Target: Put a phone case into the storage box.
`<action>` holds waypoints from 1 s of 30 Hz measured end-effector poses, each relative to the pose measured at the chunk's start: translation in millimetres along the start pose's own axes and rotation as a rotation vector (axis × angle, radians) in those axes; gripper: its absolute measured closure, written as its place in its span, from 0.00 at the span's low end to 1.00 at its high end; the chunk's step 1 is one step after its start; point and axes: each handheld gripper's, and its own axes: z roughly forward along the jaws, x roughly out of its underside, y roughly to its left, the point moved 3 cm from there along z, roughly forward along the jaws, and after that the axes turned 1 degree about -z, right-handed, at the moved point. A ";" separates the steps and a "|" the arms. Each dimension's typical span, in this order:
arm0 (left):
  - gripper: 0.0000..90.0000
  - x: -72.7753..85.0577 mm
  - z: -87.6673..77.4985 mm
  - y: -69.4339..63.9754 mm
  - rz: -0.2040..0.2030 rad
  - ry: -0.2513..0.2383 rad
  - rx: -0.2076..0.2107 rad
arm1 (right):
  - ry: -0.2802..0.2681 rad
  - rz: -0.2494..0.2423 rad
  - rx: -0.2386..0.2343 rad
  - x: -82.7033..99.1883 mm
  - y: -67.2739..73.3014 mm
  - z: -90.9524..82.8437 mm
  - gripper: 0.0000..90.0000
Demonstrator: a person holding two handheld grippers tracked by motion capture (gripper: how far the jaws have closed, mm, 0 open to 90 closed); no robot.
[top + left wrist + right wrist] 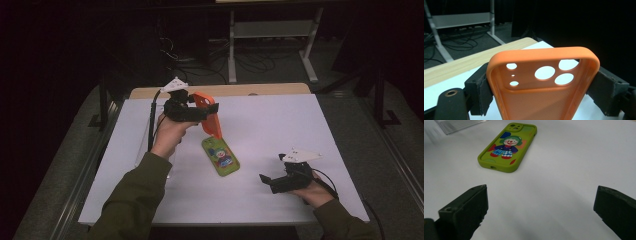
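A: What's the left gripper (202,111) doing?

B: Raised over the far-left part of the white table (280,125), jaws pinching an orange case (210,116) by its long sides. Case is off the table, tilted, camera holes at its far end.

A: And the right gripper (272,174)?

B: Low, near the table's front-right. Jaws spread wide, nothing btwn them.

A: Anything else?

B: A green case (220,156) w/ a clown picture lies flat mid-table, just below the orange one, well apart from the right gripper.
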 end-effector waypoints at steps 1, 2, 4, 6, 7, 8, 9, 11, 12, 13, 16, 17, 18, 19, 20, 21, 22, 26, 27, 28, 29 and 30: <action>0.19 -1.3 -1.4 1.2 -0.003 -0.006 -0.004 | -0.001 -0.006 -0.006 1.9 0.0 0.8 0.00; 0.19 -2.6 -3.2 3.0 0.001 -0.008 -0.009 | 0.008 -0.003 -0.016 3.2 1.4 1.9 0.00; 0.19 -5.2 -6.7 6.4 0.000 -0.014 -0.018 | 0.022 -0.012 -0.019 4.6 3.5 3.9 0.00; 0.19 -7.6 -9.9 10.1 -0.002 -0.024 -0.033 | 0.029 -0.018 -0.021 5.1 5.3 4.8 0.00; 0.19 -8.9 -11.3 11.8 -0.004 -0.031 -0.039 | 0.033 -0.016 -0.021 5.5 5.9 4.8 0.00; 0.19 -10.0 -13.0 14.1 -0.001 -0.031 -0.048 | 0.035 -0.019 -0.021 5.7 6.0 4.8 0.00; 0.19 -11.2 -14.4 16.5 0.002 -0.033 -0.057 | 0.036 -0.019 -0.022 5.7 6.1 4.6 0.00; 0.19 -13.6 -17.2 21.0 -0.006 -0.039 -0.070 | 0.032 -0.023 -0.019 5.2 5.9 4.3 0.00; 0.19 -14.7 -18.6 23.5 -0.008 -0.041 -0.078 | 0.032 -0.021 -0.019 5.1 5.8 4.3 0.00; 0.19 -15.7 -20.1 25.8 -0.006 -0.041 -0.089 | 0.033 -0.021 -0.020 5.2 5.8 4.4 0.00; 0.19 -18.0 -24.2 33.4 -0.004 -0.044 -0.122 | 0.034 -0.020 -0.021 5.2 6.0 4.7 0.00; 0.19 -18.6 -25.4 35.8 -0.011 -0.048 -0.135 | 0.032 -0.023 -0.020 5.0 6.0 4.9 0.00; 0.19 -19.1 -26.8 38.8 -0.009 -0.048 -0.145 | 0.032 -0.025 -0.019 4.9 6.0 5.2 0.00; 0.19 -19.5 -28.1 41.6 -0.011 -0.050 -0.155 | 0.034 -0.026 -0.020 5.0 6.1 5.4 0.00; 0.19 -19.8 -29.4 44.5 -0.015 -0.051 -0.165 | 0.038 -0.024 -0.022 5.1 6.3 5.6 0.00; 0.19 -20.0 -30.4 47.0 -0.018 -0.055 -0.174 | 0.038 -0.026 -0.022 5.2 6.4 5.9 0.00; 0.19 -20.0 -31.5 49.6 -0.017 -0.053 -0.182 | 0.039 -0.032 -0.022 5.4 6.2 6.1 0.00; 0.19 -19.5 -33.3 59.1 -0.015 -0.055 -0.223 | 0.038 -0.032 -0.022 5.1 6.0 6.3 0.00; 0.19 -19.1 -33.4 61.3 -0.018 -0.059 -0.238 | 0.038 -0.028 -0.021 5.1 6.2 6.2 0.00; 0.19 -18.7 -33.9 64.3 -0.010 -0.056 -0.251 | 0.038 -0.027 -0.021 5.0 6.2 6.0 0.00; 0.18 -18.2 -34.2 67.0 -0.012 -0.057 -0.267 | 0.038 -0.028 -0.019 5.0 6.1 5.9 0.00; 0.18 -17.7 -34.5 70.0 -0.011 -0.059 -0.281 | 0.037 -0.026 -0.019 5.0 6.0 5.8 0.00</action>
